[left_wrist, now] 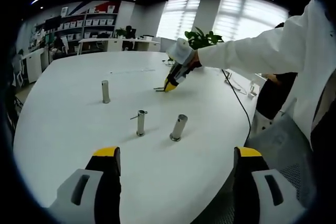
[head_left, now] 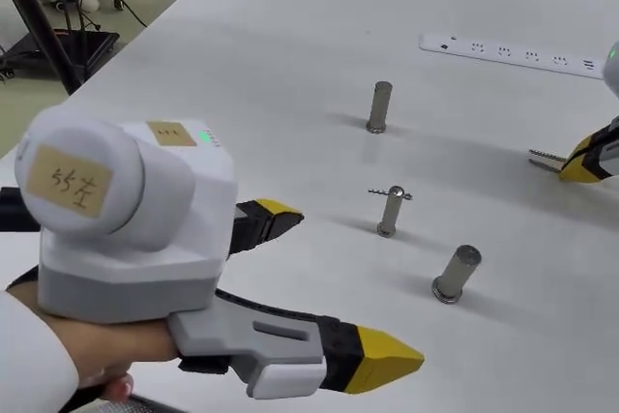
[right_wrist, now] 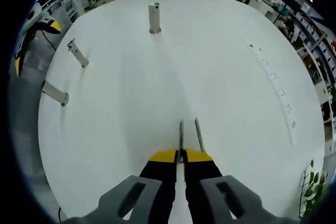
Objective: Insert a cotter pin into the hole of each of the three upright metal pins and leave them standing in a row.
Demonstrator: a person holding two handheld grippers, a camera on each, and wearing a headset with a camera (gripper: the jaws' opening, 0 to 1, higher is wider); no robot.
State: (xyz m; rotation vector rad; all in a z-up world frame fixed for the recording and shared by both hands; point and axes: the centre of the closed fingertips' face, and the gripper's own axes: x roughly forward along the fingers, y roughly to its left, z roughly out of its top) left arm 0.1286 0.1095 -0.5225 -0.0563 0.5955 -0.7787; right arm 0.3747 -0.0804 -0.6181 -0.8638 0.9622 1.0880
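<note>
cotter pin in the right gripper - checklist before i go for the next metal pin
1. Cotter pin gripped: ok, right gripper shut on it, legs forward.
2. Middle metal pin done: ok, inserted pin crosses its top.
3. Far metal pin and near metal pin standing: ok.
4. Their holes facing you: cannot tell.
5. Left gripper free to steady: ok, open, holding nothing.

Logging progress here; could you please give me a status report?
Left gripper open, empty. Right gripper shut on a cotter pin. Middle pin pinned; far pin and near pin bare. Nothing in the way.
</note>
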